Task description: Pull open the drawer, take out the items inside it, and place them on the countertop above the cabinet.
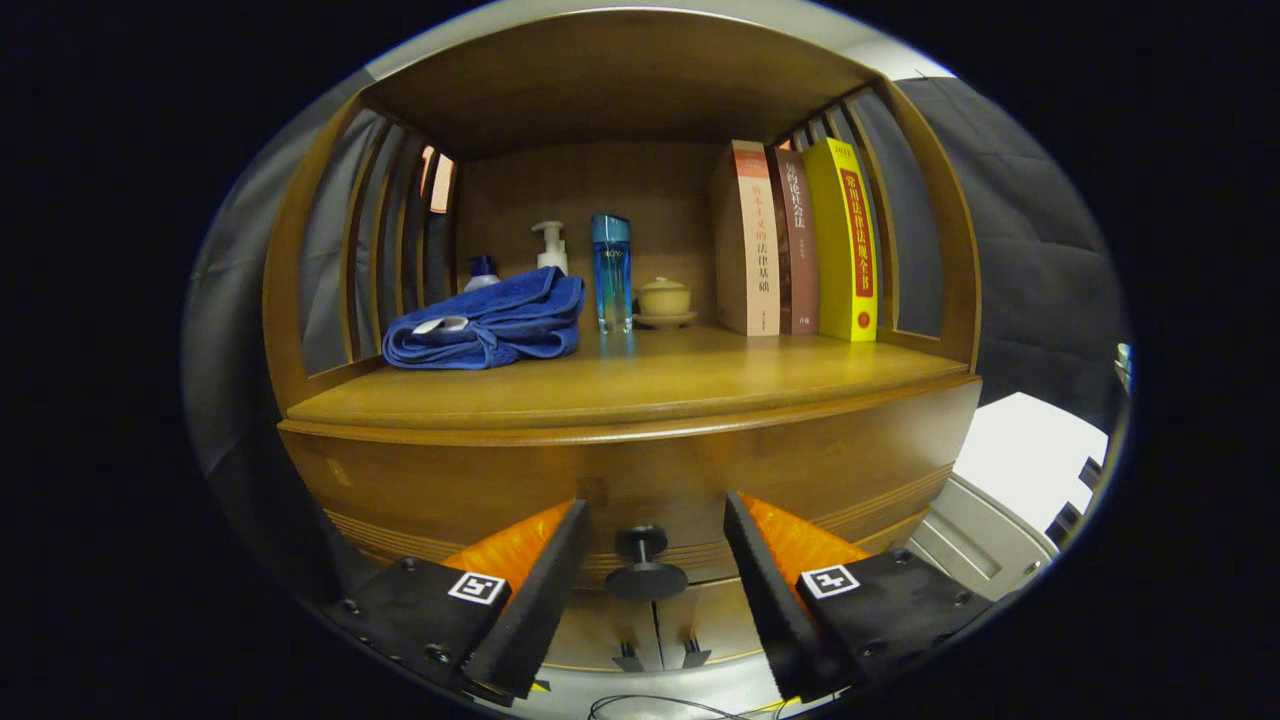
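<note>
A wooden cabinet fills the view, with its closed drawer front (480,485) just ahead of me. The drawer's dark round knob (644,562) sits between my two fingers, with a gap on each side. My gripper (655,520) is open and neither finger touches the knob. Above the drawer lies the wooden countertop (660,385), a shelf recess with slatted sides. The inside of the drawer is hidden.
On the countertop sit a folded blue towel (490,322), a white pump bottle (550,246), a blue bottle (611,270), a small lidded cup on a saucer (664,300) and three upright books (800,240). Two lower cabinet doors (655,625) show below the knob. A white surface (1030,450) lies to the right.
</note>
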{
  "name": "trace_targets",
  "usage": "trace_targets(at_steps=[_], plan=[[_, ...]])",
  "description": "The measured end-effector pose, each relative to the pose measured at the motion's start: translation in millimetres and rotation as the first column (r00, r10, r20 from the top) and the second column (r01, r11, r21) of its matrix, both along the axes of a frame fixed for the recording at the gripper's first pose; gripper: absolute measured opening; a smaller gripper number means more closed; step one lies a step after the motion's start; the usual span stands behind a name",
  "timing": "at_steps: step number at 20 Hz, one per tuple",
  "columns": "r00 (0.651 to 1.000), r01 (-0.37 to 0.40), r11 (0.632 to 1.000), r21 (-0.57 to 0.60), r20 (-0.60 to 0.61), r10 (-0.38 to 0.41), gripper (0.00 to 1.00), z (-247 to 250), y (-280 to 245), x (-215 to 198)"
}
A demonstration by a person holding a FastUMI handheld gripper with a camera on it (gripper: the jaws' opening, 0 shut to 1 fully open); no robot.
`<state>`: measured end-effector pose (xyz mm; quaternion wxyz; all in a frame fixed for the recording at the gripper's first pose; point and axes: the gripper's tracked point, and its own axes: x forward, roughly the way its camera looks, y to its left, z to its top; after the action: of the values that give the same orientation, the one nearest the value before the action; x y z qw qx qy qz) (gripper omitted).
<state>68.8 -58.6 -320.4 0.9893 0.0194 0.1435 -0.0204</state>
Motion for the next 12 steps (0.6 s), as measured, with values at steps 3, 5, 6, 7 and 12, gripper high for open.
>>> trace_targets(at_steps=[3, 5, 6, 7, 12], plan=[[0.999, -0.016, 1.000, -0.012, -0.036, 0.016, 0.79, -13, 5, -1], [0.998, -0.008, 1.000, -0.012, -0.062, 0.007, 0.66, -23, 5, -2], [0.997, -0.005, 1.000, -0.007, -0.079, 0.005, 0.64, -28, 5, -4], [0.996, -0.004, 1.000, -0.006, -0.090, 0.004, 0.61, -31, 6, -4], [0.993, 0.010, 1.000, -0.012, -0.119, -0.011, 0.52, -30, 5, -10]])
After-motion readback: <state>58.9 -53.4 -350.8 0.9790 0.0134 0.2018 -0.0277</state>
